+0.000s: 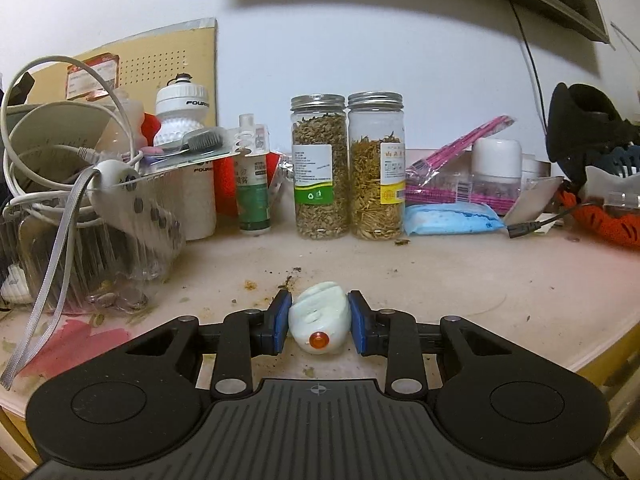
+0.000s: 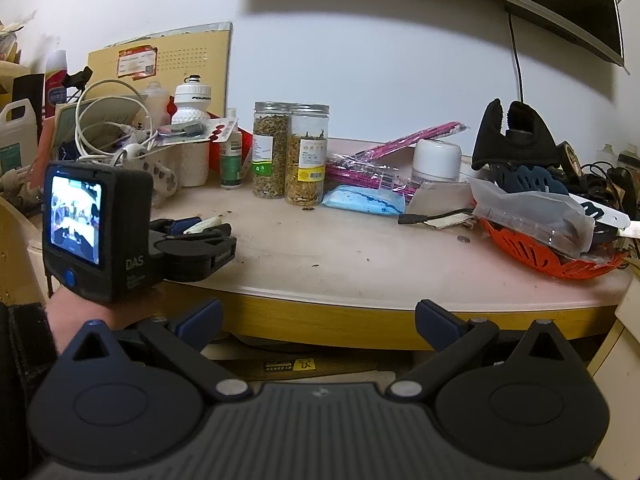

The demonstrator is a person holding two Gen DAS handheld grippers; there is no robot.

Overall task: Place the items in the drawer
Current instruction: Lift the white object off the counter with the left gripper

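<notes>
My left gripper (image 1: 319,322) is shut on a small pale mint-white device with an orange button (image 1: 319,320), held low over the pinkish desk top (image 1: 440,276). In the right wrist view the left gripper (image 2: 200,226) sits over the desk's left part with the pale device (image 2: 205,224) between its blue pads. My right gripper (image 2: 318,326) is open and empty, in front of and below the desk's yellow front edge (image 2: 340,320). No drawer shows in either view.
Two glass jars of dried herbs (image 1: 346,166) stand at the back, with a green-labelled bottle (image 1: 253,184), a white sports bottle (image 1: 188,128) and a cable-filled clear bin (image 1: 80,216) to the left. A blue packet (image 1: 452,219), pink sticks (image 1: 460,144), a white-capped jar (image 1: 496,162) and an orange basket (image 2: 552,256) lie right.
</notes>
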